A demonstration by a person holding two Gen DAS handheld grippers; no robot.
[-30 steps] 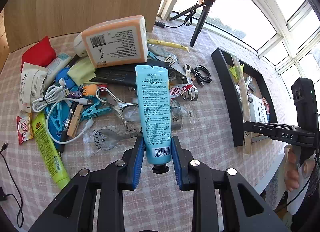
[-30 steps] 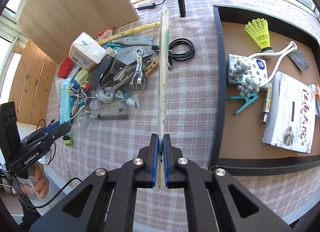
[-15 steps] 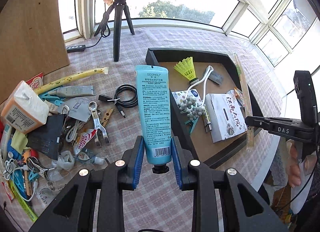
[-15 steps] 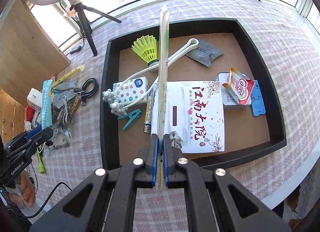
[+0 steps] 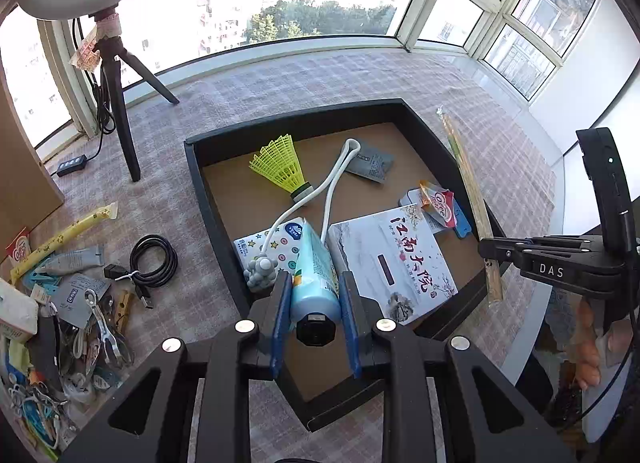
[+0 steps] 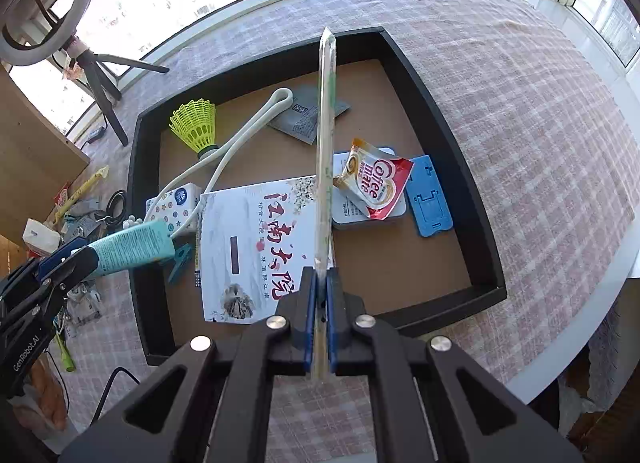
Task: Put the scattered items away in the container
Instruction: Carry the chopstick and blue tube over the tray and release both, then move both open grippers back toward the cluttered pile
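Left tongs [image 5: 314,299]: clamped on a blue tube [image 5: 312,263], tilted over the tray's near-left edge
Right tongs [image 6: 320,295]: pinched tight on wrapped chopsticks [image 6: 325,143], held above the tray
Tray [image 5: 216,207]: black, on the checked worktop [image 5: 320,75]

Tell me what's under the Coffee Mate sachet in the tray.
The Coffee Mate sachet lies on a white-topped flat box, with a blue plastic holder beside that. The sachet covers most of the box's label; whatever lies beneath the box is hidden.
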